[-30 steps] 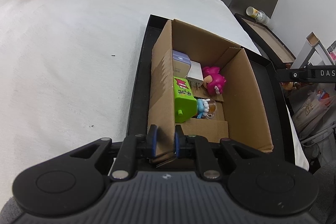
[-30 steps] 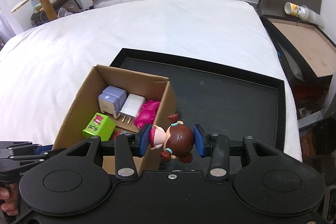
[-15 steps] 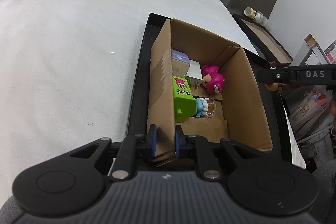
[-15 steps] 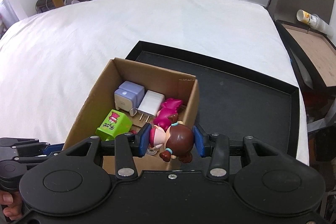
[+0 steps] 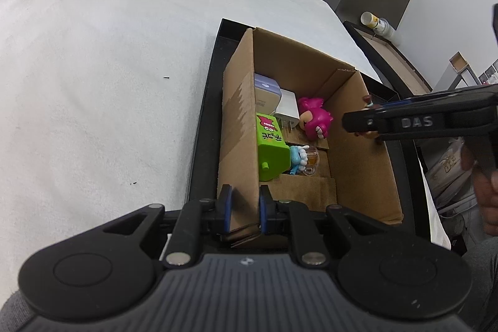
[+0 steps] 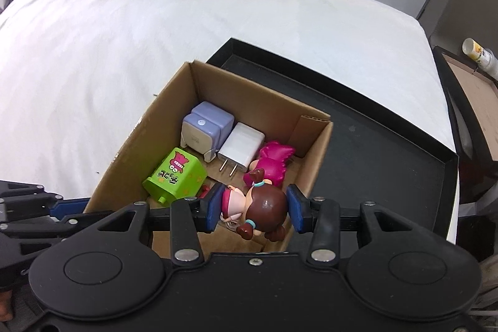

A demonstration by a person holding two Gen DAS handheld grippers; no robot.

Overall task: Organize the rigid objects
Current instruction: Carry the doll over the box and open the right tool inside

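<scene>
An open cardboard box [image 5: 358, 164] [image 6: 168, 101] stands in a black tray [image 6: 389, 151]. In it lie a purple charger [image 6: 207, 126], a white plug adapter [image 6: 241, 147], a green toy box [image 6: 176, 175], a pink figure [image 6: 274, 162] and a small blue figure [image 5: 298, 157]. My left gripper [image 5: 243, 209] is shut on the box's near left wall. My right gripper [image 6: 252, 207] is shut on a brown-haired doll [image 6: 261, 206] and holds it over the box's near right corner. The right gripper also shows in the left wrist view [image 5: 417, 122].
The tray lies on a white bedsheet [image 6: 124, 36]. Its black rim [image 5: 204, 120] runs along the box's left side. A second dark tray with a bottle [image 6: 477, 55] sits beyond the bed's right edge. Furniture and slippers stand on the floor at the back.
My right gripper has carried the doll leftward and forward, from beside the box to over its inside. My left gripper has kept its hold on the box wall.
</scene>
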